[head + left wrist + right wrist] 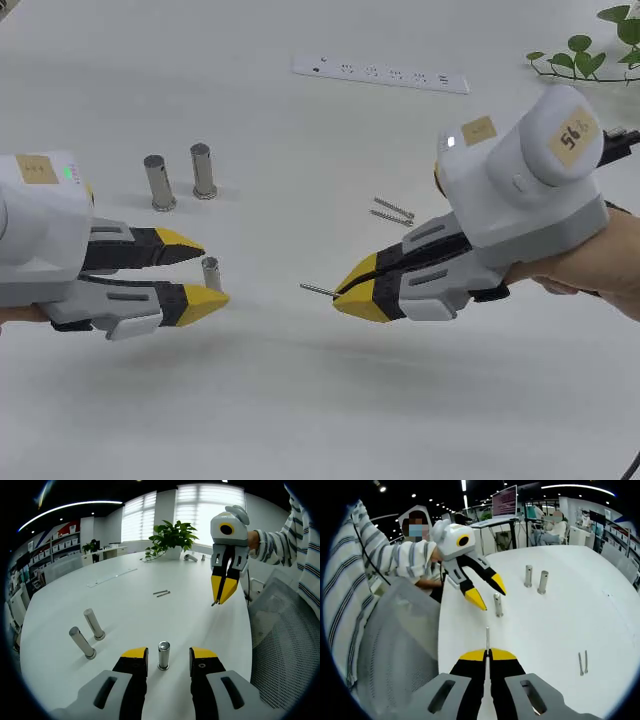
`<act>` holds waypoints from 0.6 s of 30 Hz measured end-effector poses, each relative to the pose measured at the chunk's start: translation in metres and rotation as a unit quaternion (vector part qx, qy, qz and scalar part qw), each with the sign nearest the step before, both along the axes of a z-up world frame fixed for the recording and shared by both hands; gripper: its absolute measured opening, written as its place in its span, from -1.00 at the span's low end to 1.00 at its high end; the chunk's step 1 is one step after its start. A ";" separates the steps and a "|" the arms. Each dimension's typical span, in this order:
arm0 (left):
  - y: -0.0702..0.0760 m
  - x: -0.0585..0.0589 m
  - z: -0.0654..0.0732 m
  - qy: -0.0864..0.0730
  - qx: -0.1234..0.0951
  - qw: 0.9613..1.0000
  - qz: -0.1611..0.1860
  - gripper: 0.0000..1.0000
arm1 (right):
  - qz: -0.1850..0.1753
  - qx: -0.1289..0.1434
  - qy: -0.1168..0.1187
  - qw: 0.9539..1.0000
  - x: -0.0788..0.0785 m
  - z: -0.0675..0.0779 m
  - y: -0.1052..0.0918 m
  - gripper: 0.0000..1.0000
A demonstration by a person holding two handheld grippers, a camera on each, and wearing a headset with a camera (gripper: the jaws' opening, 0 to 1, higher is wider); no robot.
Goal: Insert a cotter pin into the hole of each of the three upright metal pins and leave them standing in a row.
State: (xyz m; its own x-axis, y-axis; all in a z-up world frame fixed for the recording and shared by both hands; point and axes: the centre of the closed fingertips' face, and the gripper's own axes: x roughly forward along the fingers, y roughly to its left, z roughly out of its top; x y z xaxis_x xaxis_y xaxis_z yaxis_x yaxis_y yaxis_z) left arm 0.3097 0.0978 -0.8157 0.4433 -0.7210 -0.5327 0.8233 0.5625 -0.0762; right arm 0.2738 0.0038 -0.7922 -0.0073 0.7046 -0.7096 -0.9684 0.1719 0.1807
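Left gripper (210, 271): jaws wide, one on each side of an upright metal pin (163, 654) without touching it. Right gripper (352, 292): jaws pressed together on a cotter pin (318, 290) whose free end points towards the left gripper. Two other metal pins (158, 183) stand behind on the table (300, 400); spare cotter pins (392, 212) lie near the right gripper.

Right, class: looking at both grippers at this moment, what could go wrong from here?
1. The left gripper stands open around the near metal pin, not clamping it; a push from the cotter pin may topple it.
2. The right gripper pinches the cotter pin by one end, so it may swivel or slip on contact.
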 end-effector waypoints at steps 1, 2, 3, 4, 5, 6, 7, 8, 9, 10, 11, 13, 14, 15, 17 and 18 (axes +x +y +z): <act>0.000 0.000 -0.002 0.000 0.004 1.000 -0.005 -0.38 | -0.002 -0.001 0.000 1.000 0.000 -0.001 0.000 -0.95; 0.000 0.000 -0.005 0.001 0.007 1.000 -0.010 -0.39 | -0.002 -0.001 0.001 1.000 -0.001 -0.001 0.000 -0.95; -0.001 0.001 -0.007 0.004 0.009 1.000 -0.013 -0.40 | -0.004 -0.002 0.001 1.000 -0.001 -0.002 0.000 -0.95; -0.001 0.001 -0.009 0.004 0.009 1.000 -0.015 -0.43 | -0.004 -0.002 0.000 1.000 -0.001 -0.002 0.000 -0.95; -0.001 0.002 -0.011 0.007 0.008 1.000 -0.016 -0.44 | -0.004 -0.002 -0.001 1.000 -0.002 -0.002 0.001 -0.95; -0.002 0.002 -0.011 0.012 0.002 1.000 -0.017 -0.46 | -0.004 -0.002 -0.003 1.000 -0.001 -0.003 0.001 -0.95; -0.003 0.002 -0.011 0.017 -0.004 1.000 -0.017 -0.47 | -0.004 -0.002 -0.003 1.000 -0.001 -0.003 0.001 -0.95; -0.002 0.002 -0.012 0.016 -0.003 1.000 -0.018 -0.49 | -0.005 -0.002 -0.003 1.000 -0.001 -0.003 0.001 -0.95; -0.003 0.002 -0.013 0.015 -0.002 1.000 -0.018 -0.50 | -0.006 -0.001 -0.003 1.000 -0.001 -0.003 0.002 -0.95; -0.002 0.003 -0.014 0.015 -0.001 1.000 -0.019 -0.52 | -0.008 0.000 -0.003 1.000 0.000 -0.003 0.002 -0.95; -0.002 0.002 -0.015 0.019 -0.003 1.000 -0.020 -0.54 | -0.012 0.001 -0.003 1.000 0.001 -0.003 0.003 -0.95; -0.002 0.002 -0.017 0.019 -0.002 1.000 -0.023 -0.58 | -0.015 0.002 -0.004 1.000 0.002 -0.003 0.004 -0.95; -0.002 0.002 -0.018 0.020 0.001 0.999 -0.025 -0.60 | -0.018 0.003 -0.004 1.000 0.003 -0.003 0.004 -0.95; -0.002 0.001 -0.019 0.021 0.003 0.999 -0.027 -0.61 | -0.020 0.003 -0.005 1.000 0.003 -0.004 0.004 -0.95; -0.002 0.000 -0.021 0.022 0.005 0.999 -0.032 -0.63 | -0.024 0.004 -0.005 1.000 0.004 -0.003 0.005 -0.95; -0.002 -0.001 -0.022 0.023 0.004 0.999 -0.033 -0.63 | -0.025 0.004 -0.005 1.000 0.004 -0.004 0.005 -0.95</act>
